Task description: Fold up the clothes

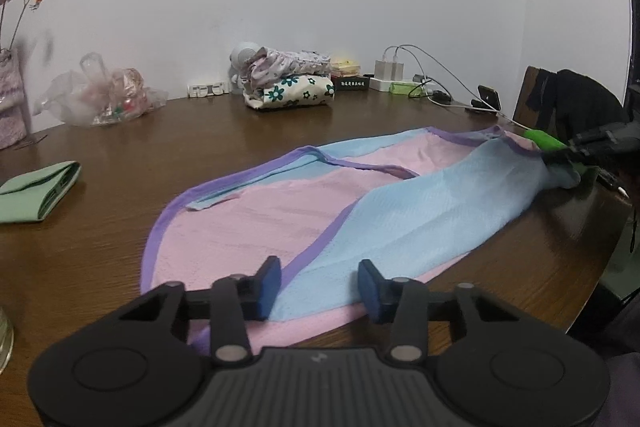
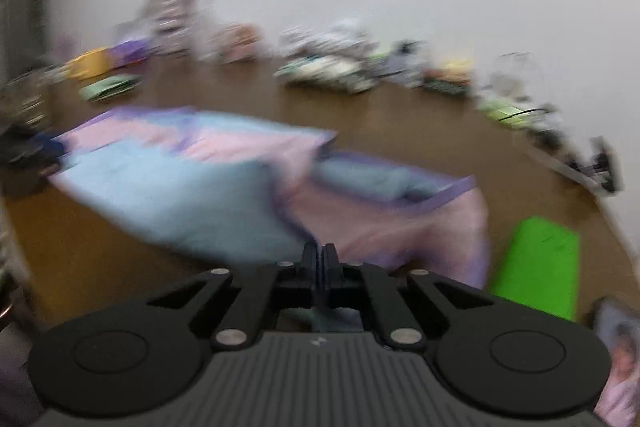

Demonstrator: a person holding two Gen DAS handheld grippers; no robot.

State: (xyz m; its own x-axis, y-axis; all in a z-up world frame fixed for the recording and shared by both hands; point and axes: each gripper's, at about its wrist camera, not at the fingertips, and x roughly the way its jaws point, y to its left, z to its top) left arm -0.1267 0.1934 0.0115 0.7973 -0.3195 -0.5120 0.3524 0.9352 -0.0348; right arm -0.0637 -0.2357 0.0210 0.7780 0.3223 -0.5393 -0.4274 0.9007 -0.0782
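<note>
The pink-and-blue mesh garment with purple trim (image 1: pixel 280 211) lies spread along the brown wooden worktop's (image 1: pixel 120 131) near edge. Left tool (image 1: pixel 320 287) part-open, straddling the blue flap unpressed; right tool (image 2: pixel 319 259) clamped on fabric, likely tensioning for folding.

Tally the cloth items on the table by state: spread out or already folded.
Spread out: 1, the pink and blue garment
Folded, lying alone: 1, the green cloth
Folded, stacked by the wall: 2, the purple floral piece on the cream flowered piece
Total: 4
</note>
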